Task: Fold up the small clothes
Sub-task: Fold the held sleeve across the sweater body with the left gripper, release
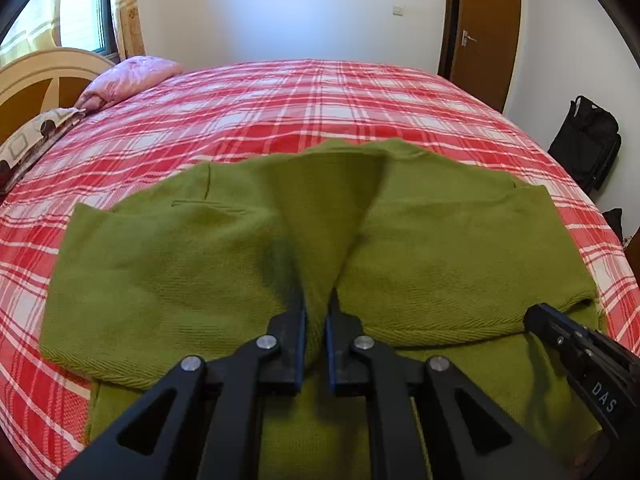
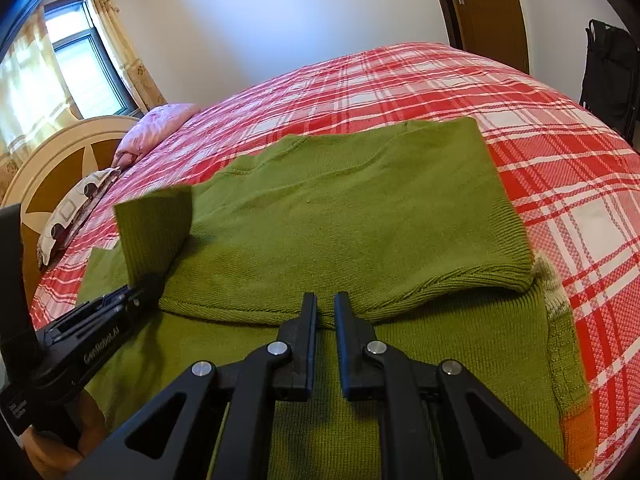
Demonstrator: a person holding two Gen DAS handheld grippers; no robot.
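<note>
A green knit sweater (image 1: 440,248) lies on the red plaid bed, with its upper part folded over toward me. My left gripper (image 1: 317,300) is shut on a flap of the sweater (image 1: 332,208) and holds it raised in a ridge. In the right wrist view that flap (image 2: 156,232) stands up at the left above the left gripper (image 2: 132,296). My right gripper (image 2: 325,300) is nearly closed at the folded edge of the sweater (image 2: 360,216); whether it pinches the cloth cannot be told. It also shows in the left wrist view (image 1: 532,316).
The plaid bedspread (image 1: 320,96) stretches far behind the sweater. A pink pillow (image 1: 128,80) and a patterned pillow (image 1: 36,140) lie by the headboard at left. A brown door (image 1: 484,32) and a black bag (image 1: 588,148) stand at right.
</note>
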